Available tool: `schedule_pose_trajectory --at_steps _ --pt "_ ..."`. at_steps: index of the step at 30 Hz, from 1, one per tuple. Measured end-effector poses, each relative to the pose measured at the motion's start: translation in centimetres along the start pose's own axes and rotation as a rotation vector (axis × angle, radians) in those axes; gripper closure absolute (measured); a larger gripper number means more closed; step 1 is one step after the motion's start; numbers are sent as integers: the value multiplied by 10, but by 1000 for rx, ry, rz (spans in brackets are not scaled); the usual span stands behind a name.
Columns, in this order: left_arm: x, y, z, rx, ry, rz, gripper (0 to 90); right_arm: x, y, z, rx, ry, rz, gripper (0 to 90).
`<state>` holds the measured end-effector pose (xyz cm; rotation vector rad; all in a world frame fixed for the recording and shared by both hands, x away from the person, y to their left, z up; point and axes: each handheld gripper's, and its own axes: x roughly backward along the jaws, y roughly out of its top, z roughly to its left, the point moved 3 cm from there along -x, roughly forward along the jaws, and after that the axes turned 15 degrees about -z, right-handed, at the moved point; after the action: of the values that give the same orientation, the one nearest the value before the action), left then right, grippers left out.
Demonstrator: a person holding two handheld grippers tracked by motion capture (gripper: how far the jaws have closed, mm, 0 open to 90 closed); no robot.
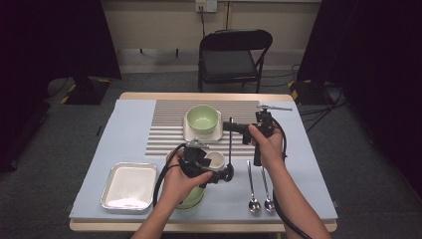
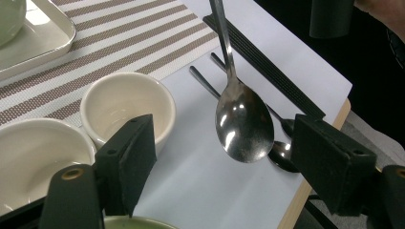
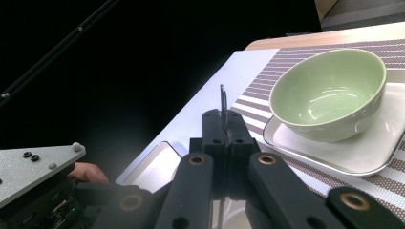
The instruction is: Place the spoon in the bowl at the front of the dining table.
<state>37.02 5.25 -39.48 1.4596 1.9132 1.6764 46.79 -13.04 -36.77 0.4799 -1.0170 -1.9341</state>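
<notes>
A steel spoon (image 1: 230, 147) hangs upright, bowl down, above the blue table cover. My right gripper (image 1: 231, 126) is shut on the top of its handle, and the handle's tip (image 3: 223, 101) sticks out past the closed jaws of my right gripper (image 3: 223, 119). My left gripper (image 1: 225, 173) is below it, near the front of the table. In the left gripper view the spoon's bowl (image 2: 244, 125) hangs between the wide open jaws of my left gripper (image 2: 224, 143), and neither pad touches it.
A green bowl (image 1: 202, 118) sits on a white square plate (image 1: 190, 133) on the striped placemat (image 1: 164, 130). A cream cup (image 1: 216, 159) and a green-rimmed bowl (image 1: 191, 199) are under my left hand. A metal tray (image 1: 128, 185) lies front left, two spoons (image 1: 260, 195) front right.
</notes>
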Motion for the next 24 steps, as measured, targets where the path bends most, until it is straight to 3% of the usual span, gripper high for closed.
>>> schedule_pose_trajectory --at_steps 16,24 --pt "-16 1 1 17 -2 24 237 -8 2 3 0 0 0 898" --pt "-21 1 2 2 32 29 240 -9 3 3 -4 -2 -4 898"
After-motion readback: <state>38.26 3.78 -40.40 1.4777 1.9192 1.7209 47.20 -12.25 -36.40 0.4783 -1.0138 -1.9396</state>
